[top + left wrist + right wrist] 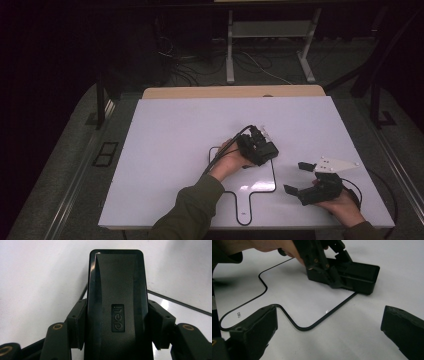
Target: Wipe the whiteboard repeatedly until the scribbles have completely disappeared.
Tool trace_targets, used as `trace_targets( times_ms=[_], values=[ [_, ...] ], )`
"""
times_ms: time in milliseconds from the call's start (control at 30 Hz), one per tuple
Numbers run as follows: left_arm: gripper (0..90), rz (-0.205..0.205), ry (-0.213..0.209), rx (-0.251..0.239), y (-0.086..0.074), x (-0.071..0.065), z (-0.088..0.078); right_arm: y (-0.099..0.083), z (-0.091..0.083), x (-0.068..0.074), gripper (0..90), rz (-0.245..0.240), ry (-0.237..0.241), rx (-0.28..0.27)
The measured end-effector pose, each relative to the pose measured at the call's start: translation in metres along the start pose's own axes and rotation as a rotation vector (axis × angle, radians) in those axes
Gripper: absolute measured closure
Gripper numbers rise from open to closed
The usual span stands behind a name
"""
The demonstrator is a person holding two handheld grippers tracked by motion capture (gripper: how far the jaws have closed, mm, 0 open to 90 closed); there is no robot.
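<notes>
A lab or test room is suggested, not a home; a white table top (175, 150) is set in a dark, unlit room; a black outline (250, 192) shaped like a paddle is marked on the top as a placement guide; loose cables (200, 62) are left trailing across the grey floor (60, 165) behind; the legs of a light metal stand (230, 55) are seen at the back; dark posts (100, 102) are fixed at the table's sides; no household furniture or decoration is seen.
</notes>
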State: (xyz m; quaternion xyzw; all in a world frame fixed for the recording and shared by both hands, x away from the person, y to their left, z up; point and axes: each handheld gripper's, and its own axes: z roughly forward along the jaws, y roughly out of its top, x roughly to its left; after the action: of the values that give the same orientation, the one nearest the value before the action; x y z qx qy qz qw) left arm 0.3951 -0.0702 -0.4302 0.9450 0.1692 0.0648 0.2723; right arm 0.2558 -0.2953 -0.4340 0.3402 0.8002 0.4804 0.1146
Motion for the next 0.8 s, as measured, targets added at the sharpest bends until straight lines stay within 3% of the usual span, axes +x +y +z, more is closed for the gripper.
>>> trace_targets(
  times_ms=[133, 267, 333, 433, 533, 600, 800],
  values=[
    [39.1, -0.045, 0.028, 0.003, 0.001, 0.012, 0.001, 0.000, 0.000, 0.000, 0.0, -0.001, -0.001, -0.003],
    [39.1, -0.040, 0.042, 0.008, 0.001, 0.015, 0.001, 0.000, -0.001, -0.001, 0.0, 0.000, -0.001, -0.003],
    [39.1, -0.045, 0.023, 0.017, 0.001, 0.010, 0.000, 0.000, -0.001, -0.001, 0.0, 0.000, -0.001, -0.004],
    [39.1, 0.004, 0.002, 0.015, 0.002, -0.001, 0.000, 0.000, 0.000, -0.001, 0.0, 0.001, 0.002, -0.001],
    [39.1, 0.012, -0.004, 0.009, 0.002, -0.007, 0.000, 0.000, 0.000, 0.000, 0.0, 0.002, 0.001, 0.000],
    [39.1, 0.008, -0.012, 0.006, 0.001, -0.003, 0.000, 0.000, 0.000, 0.000, 0.0, 0.001, 0.000, -0.001],
    [39.1, -0.039, 0.042, 0.003, -0.003, 0.015, -0.002, 0.000, -0.001, -0.001, 0.0, 0.000, -0.003, -0.003]
  ],
)
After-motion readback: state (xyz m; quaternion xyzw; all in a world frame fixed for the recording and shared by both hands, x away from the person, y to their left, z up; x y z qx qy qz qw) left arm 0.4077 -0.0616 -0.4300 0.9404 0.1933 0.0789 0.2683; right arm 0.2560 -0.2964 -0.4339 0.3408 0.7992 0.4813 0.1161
